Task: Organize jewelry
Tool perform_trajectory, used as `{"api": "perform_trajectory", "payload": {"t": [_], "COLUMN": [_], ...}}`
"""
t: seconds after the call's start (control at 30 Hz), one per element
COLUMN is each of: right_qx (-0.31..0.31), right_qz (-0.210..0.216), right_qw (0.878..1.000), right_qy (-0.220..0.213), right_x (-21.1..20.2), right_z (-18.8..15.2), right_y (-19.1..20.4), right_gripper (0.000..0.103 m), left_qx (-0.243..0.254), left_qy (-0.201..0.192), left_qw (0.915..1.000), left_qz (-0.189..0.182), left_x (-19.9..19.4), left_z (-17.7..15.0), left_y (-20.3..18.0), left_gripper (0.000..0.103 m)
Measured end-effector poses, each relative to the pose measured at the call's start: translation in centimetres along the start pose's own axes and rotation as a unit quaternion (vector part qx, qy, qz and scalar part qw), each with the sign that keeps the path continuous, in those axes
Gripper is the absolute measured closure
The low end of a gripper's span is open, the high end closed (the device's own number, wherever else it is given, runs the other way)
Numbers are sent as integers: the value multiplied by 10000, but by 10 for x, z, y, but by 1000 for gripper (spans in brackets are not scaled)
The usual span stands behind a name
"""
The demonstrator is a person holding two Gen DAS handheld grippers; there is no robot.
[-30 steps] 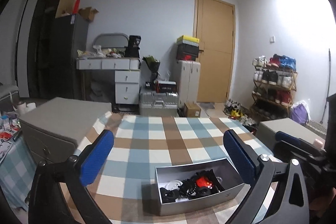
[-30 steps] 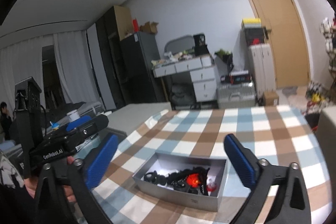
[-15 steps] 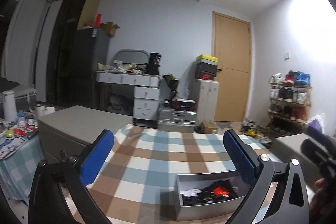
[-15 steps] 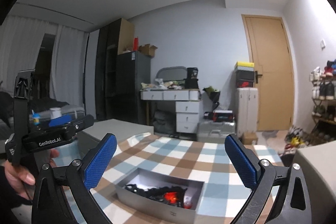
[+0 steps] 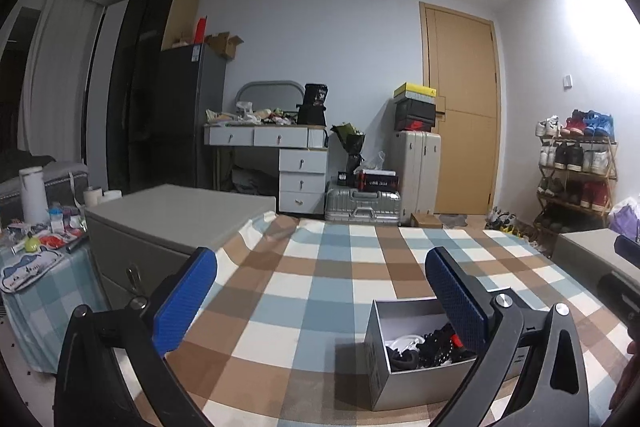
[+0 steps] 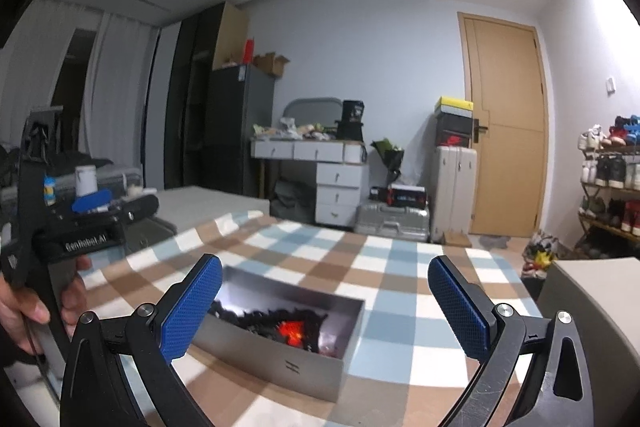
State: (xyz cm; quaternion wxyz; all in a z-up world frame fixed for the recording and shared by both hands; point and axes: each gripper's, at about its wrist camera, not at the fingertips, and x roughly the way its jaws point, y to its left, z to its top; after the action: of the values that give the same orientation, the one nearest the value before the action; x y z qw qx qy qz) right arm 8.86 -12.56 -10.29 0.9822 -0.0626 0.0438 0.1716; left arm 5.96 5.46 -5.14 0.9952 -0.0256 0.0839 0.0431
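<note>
Sitting below both spread tongs (image 6: 325, 301) — silver jewelry box (image 6: 276, 353) on checkered cloth (image 5: 328, 291).

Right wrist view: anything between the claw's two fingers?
Yes. In the right wrist view, the open grey box of dark jewelry sits on the checkered cloth between the right claw fingers, untouched.

The left tongs (image 5: 320, 291) hang wide apart and empty above the checkered desk (image 5: 320, 291). An open grey box (image 5: 378, 359) of dark jewelry (image 5: 430, 345) sits behind the right blue pad (image 5: 456, 291).
</note>
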Motion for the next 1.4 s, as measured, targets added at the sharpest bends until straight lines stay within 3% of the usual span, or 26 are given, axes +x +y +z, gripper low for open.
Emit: {"api": "perform_trajectory", "payload": {"t": [0.27,0.43,0.5,0.63,0.73,0.87,1.4], "right_qx": [-43,-70,-16,339,491,255,352], "right_qz": [-95,-120,-60,15,-65,37,-45], "right_qw": [9995,9992,9984,9950,9947,9971,9967], "right_qy": [295,363,559,934,906,722,732], "right_x": [5,7,14,28,26,18,20], "right_z": [-11,-12,-13,-16,-17,-15,-13], "right_y": [0,0,-2,-16,-23,-13,-17], "right_gripper": [0,0,0,0,0,0,0], "left_qx": [158,262,334,325,329,327,356], "left_qy": [249,515,753,701,709,710,776], "left_qw": [9996,9978,9960,9965,9965,9964,9961], "left_qz": [-51,-328,-338,-315,-314,-314,-217], "left_x": [5,8,12,6,4,5,10], "left_z": [-11,-10,-10,-9,-9,-9,-8], "left_y": [-6,-13,-18,-19,-20,-20,-20], "left_gripper": [1,1,1,1,1,1,1]}}
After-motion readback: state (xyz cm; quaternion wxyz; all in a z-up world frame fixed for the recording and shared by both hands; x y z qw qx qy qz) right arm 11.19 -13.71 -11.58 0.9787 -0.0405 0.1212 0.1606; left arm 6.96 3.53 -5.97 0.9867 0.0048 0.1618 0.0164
